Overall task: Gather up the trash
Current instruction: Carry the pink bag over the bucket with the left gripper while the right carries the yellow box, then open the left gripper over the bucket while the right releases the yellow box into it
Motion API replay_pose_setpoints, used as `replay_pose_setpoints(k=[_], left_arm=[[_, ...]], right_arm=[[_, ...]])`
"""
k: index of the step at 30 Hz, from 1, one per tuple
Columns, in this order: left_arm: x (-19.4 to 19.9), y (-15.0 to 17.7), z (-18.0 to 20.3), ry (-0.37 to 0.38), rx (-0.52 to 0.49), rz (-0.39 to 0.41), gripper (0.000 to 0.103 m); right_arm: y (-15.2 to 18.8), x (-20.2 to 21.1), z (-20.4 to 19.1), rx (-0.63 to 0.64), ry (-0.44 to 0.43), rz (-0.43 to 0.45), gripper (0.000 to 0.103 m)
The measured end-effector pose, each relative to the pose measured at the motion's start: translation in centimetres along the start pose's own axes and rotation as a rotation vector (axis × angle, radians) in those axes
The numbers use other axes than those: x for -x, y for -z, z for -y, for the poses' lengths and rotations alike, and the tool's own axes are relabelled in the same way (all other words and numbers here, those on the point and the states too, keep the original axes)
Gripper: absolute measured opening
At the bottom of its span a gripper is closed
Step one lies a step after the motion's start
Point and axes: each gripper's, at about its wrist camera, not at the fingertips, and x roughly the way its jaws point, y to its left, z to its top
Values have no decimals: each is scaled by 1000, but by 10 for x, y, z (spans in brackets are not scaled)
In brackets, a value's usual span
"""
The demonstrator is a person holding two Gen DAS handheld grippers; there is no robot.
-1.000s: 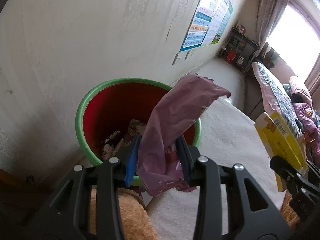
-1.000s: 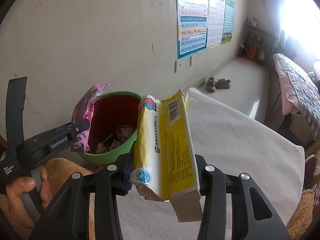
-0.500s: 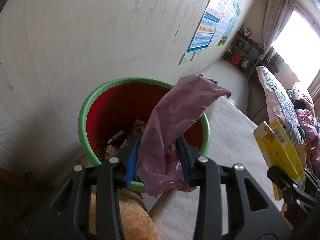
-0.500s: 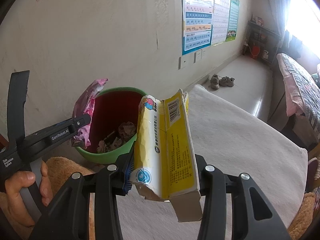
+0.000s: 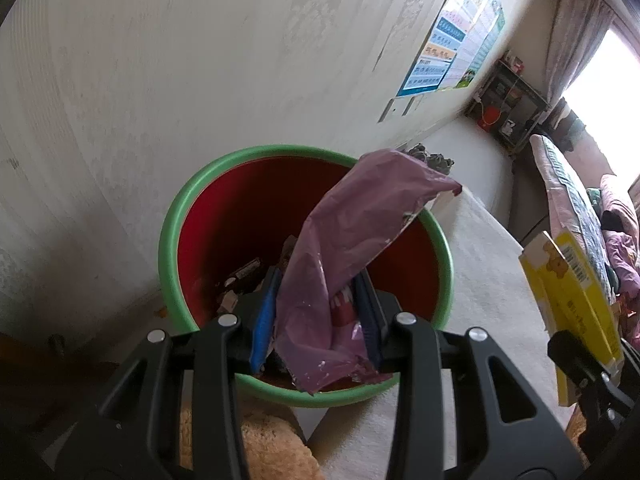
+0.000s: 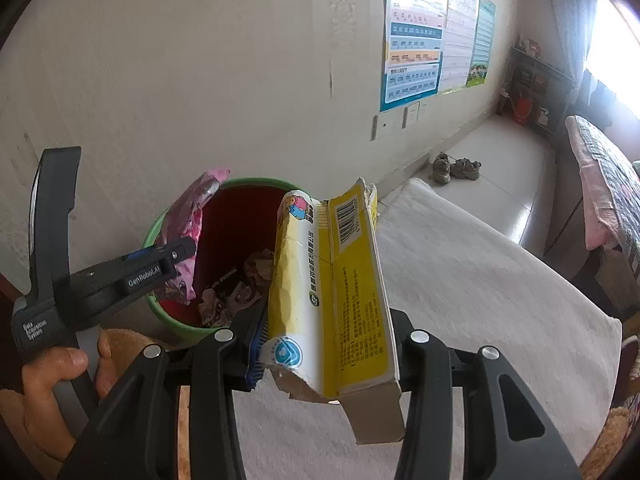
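A red bin with a green rim (image 5: pixel 188 216) (image 6: pixel 154 224) stands against the wall, with crumpled scraps (image 6: pixel 224 296) at its bottom. My left gripper (image 5: pixel 316 312) (image 6: pixel 176 248) is shut on a pink plastic wrapper (image 5: pixel 352 232) (image 6: pixel 188 208), held over the near part of the bin's mouth. My right gripper (image 6: pixel 324 336) is shut on a torn yellow and white carton (image 6: pixel 340 280) (image 5: pixel 572 292), which hangs just right of the bin above the white cloth (image 6: pixel 480 280). A hand (image 6: pixel 48 380) holds the left gripper's handle.
The pale wall (image 5: pixel 200 60) rises right behind the bin, with posters (image 6: pixel 416 40) further along. A tan plush object (image 5: pixel 260 440) lies below the left gripper. A pair of shoes (image 6: pixel 456 166), a dark shelf (image 6: pixel 532 92) and a bed (image 6: pixel 600 184) stand at the far right.
Both grippers have come closer to the bin and a little lower. The wrapper now hangs over the bin's mouth, and the carton sits nearer the rim. Both grips are unchanged.
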Motion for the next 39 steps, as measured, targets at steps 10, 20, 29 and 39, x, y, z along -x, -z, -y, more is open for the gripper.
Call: replay_pose_setpoints(k=[10, 20, 29, 39], left_arm=[[-9, -2, -7, -4, 27, -32, 36], [-10, -1, -12, -5, 47, -44, 36], [-14, -2, -15, -7, 60, -66, 35], [-16, -2, -17, -10, 68, -75, 35]], right_arm=[[-10, -15, -7, 20, -11, -13, 42], [-20, -26, -10, 29, -29, -20, 42], [-27, -33, -16, 30, -45, -29, 42], [-32, -42, -22, 39, -50, -41, 42]])
